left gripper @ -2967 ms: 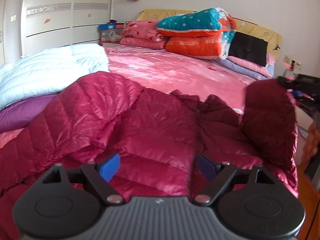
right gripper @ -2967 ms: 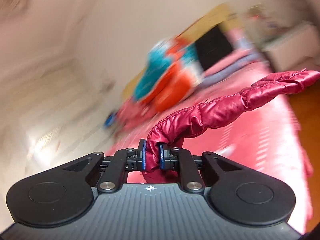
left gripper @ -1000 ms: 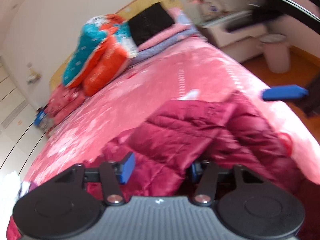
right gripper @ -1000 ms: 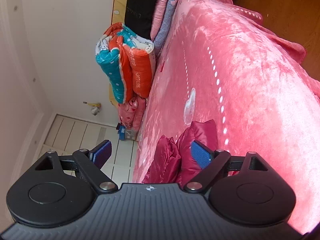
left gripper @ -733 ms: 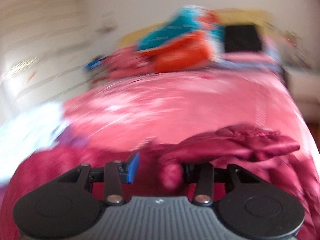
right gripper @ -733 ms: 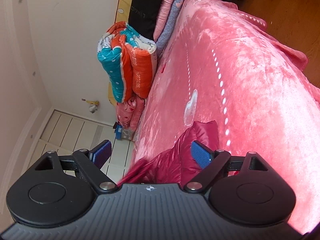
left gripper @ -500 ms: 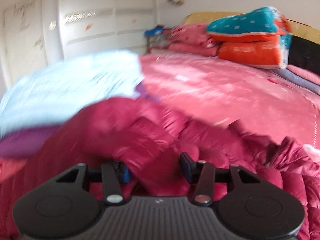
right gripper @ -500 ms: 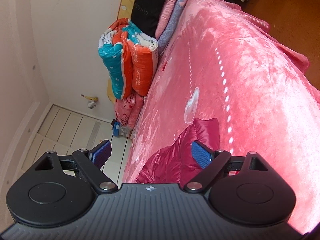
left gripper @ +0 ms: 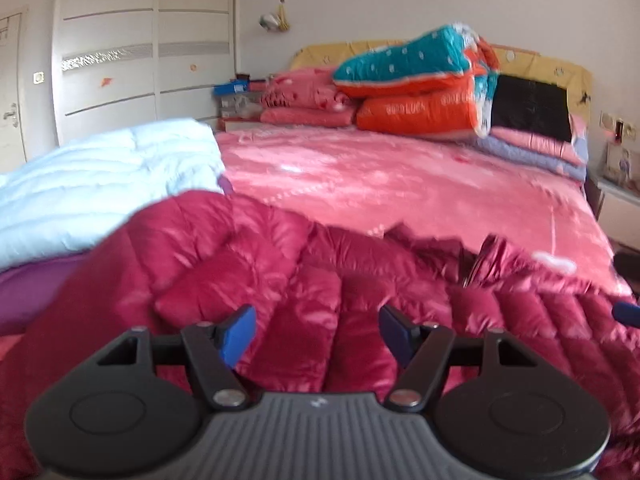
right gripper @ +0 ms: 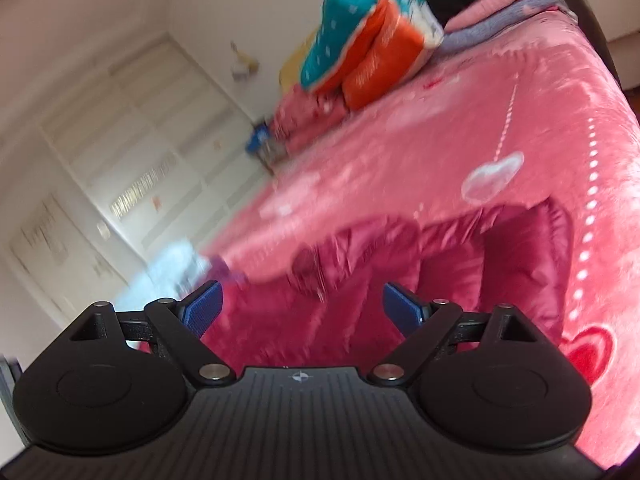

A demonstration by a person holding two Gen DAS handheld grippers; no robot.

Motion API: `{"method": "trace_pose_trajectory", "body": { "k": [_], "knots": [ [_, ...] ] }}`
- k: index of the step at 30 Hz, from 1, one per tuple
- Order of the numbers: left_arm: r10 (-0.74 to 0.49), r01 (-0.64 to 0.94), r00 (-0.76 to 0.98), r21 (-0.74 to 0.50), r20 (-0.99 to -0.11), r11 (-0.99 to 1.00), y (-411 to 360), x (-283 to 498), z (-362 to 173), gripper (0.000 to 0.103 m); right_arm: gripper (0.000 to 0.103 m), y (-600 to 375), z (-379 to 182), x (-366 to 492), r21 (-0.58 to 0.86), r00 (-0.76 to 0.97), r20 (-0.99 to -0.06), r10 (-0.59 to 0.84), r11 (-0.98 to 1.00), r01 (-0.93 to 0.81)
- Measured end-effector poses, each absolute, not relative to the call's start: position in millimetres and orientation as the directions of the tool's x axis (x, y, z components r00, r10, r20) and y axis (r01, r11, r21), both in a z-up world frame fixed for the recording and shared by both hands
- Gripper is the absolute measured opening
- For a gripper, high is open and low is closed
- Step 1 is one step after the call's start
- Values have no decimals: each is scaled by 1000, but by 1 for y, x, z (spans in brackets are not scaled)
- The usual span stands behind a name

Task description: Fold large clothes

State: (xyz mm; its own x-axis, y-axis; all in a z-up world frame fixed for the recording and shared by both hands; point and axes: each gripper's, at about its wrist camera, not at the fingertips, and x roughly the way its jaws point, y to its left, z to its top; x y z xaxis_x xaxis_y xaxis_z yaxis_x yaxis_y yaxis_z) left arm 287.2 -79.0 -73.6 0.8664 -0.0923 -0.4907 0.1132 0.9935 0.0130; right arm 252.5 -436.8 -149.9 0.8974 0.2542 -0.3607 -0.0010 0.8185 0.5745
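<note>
A dark red puffer jacket [left gripper: 304, 280] lies crumpled across the near part of a pink bed [left gripper: 400, 176]. My left gripper [left gripper: 316, 334] is open and empty, just above the jacket's quilted panels. The jacket also shows in the right wrist view [right gripper: 400, 280], with one sleeve or flap lying out to the right. My right gripper [right gripper: 302, 310] is open and empty above the jacket; this view is tilted and blurred. One blue pad of the right gripper shows at the right edge of the left wrist view [left gripper: 627, 313].
A light blue quilted coat [left gripper: 100, 176] lies on a purple garment [left gripper: 28, 292] at the left. Folded teal and orange quilts [left gripper: 416, 84] and pink bedding [left gripper: 308, 100] are stacked at the headboard. White wardrobe doors [left gripper: 120, 60] stand at the left. A nightstand [left gripper: 616, 208] is at the right.
My left gripper has opened wider and let go of the jacket fold it was pinching. My right gripper has swung round and now points over the jacket, still open.
</note>
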Motion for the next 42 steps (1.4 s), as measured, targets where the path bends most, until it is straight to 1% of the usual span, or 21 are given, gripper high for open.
{"method": "trace_pose_trajectory", "body": {
  "k": [2,4,8,13,15,17,20,29,33,38,42],
  "knots": [
    [-99,119,848,6,-521,993,-78,298,-85,67,103,-433,-160,265,519,858,-464,221,853,61],
    [-100,124,833,6,-544,992,-78,308,-96,67,103,-435,-166,272,473,836,-522,172,874,115],
    [-112,136,824,3,-556,991,-87,325,-111,69,103,-435,-166,279,390,826,-552,109,910,141],
    [-124,170,840,39,-528,985,-109,346,-118,72,103,-418,-171,287,171,809,-586,-51,968,185],
    [-135,185,842,45,-522,982,-115,355,-120,74,103,-418,-172,290,122,800,-592,-98,970,209],
    [-139,197,839,56,-526,979,-122,362,-125,77,103,-422,-173,294,104,791,-599,-125,967,232],
    [-152,214,837,58,-525,975,-124,366,-132,81,103,-427,-175,297,102,779,-611,-138,963,251],
    [-193,223,836,-3,-514,975,-116,370,-146,87,103,-422,-188,303,62,765,-626,-155,967,246],
    [-184,220,836,8,-517,975,-119,371,-146,88,103,-411,-189,300,25,768,-614,-179,969,247],
    [-166,211,840,29,-516,977,-121,368,-144,91,103,-407,-191,294,27,784,-593,-183,969,247],
    [-136,186,836,41,-532,982,-124,363,-131,91,103,-406,-192,292,22,789,-585,-189,968,249]
  ]
}}
